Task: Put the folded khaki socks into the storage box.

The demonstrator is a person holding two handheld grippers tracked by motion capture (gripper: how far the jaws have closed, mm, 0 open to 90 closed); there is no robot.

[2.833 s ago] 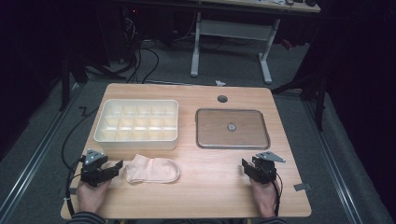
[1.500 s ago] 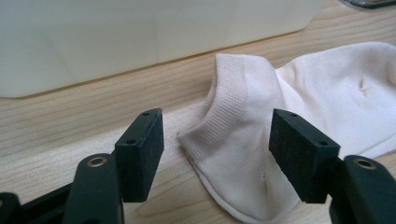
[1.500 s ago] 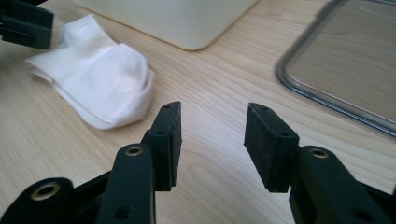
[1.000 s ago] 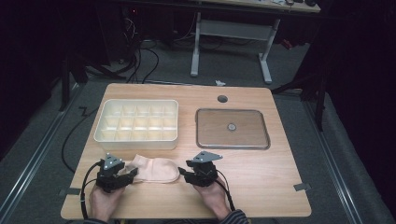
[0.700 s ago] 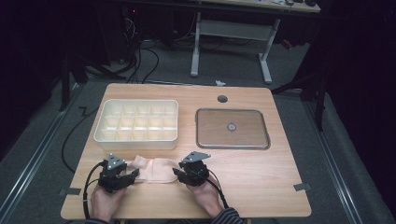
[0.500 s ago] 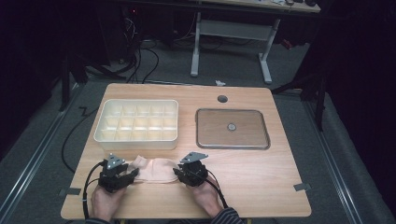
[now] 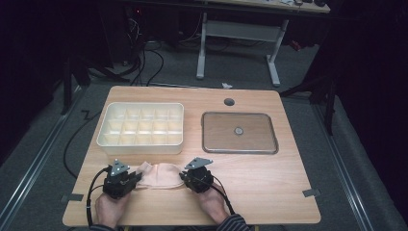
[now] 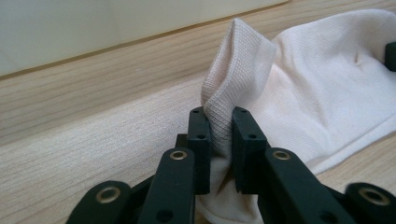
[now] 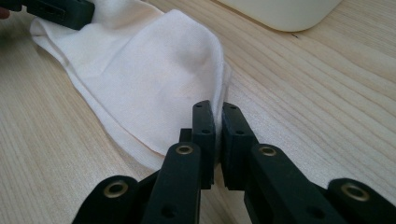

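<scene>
A pale cream sock (image 7: 161,175) lies flat near the front of the wooden table (image 7: 269,178), between my two grippers. My left gripper (image 7: 133,182) is at its left end, shut on a raised fold of the ribbed cuff (image 8: 236,70). The left gripper (image 8: 219,135) pinches that cloth between its jaws. My right gripper (image 7: 185,178) is at the sock's right end. In the right gripper view the right gripper (image 9: 218,122) is shut on the thin edge of the sock (image 9: 154,74), and the left gripper's black jaw shows at the top left.
A cream divided tray (image 7: 141,140) with several compartments stands behind the sock at the left. A flat metal baking tray (image 7: 239,147) lies at the right. A round cable hole (image 7: 229,102) is near the table's back edge. Cables trail from both grippers.
Both grippers came in from the table's front corners to the two ends of the sock and closed on it. In the last half second little has moved.
</scene>
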